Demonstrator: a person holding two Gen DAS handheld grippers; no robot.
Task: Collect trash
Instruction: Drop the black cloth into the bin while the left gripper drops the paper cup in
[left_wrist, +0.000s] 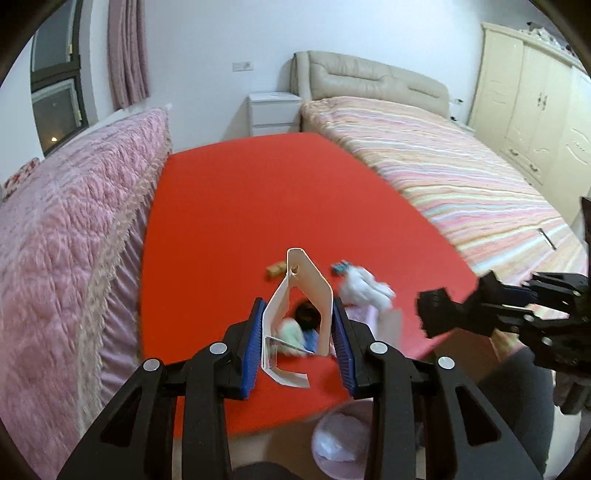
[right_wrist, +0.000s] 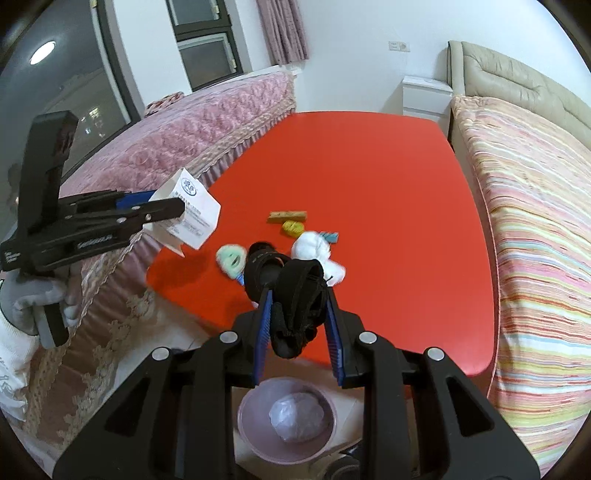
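A white carton (left_wrist: 295, 295), flattened open, is clamped in the left tongs (left_wrist: 299, 339) above the red bench (left_wrist: 229, 206); its print shows only from the right wrist view. The right tongs (right_wrist: 298, 325) are closed on one black cloth strap (right_wrist: 299, 306) over a pink bin (right_wrist: 251, 435). Five scraps lie on the bench: one white wad (right_wrist: 314, 251), one green piece (right_wrist: 232, 260), partly hidden, one yellow piece (right_wrist: 292, 228), one tan stick (right_wrist: 287, 216), one blue wrapper (right_wrist: 329, 237).

bright even indoor light, fisheye-bent edges, slight motion blur
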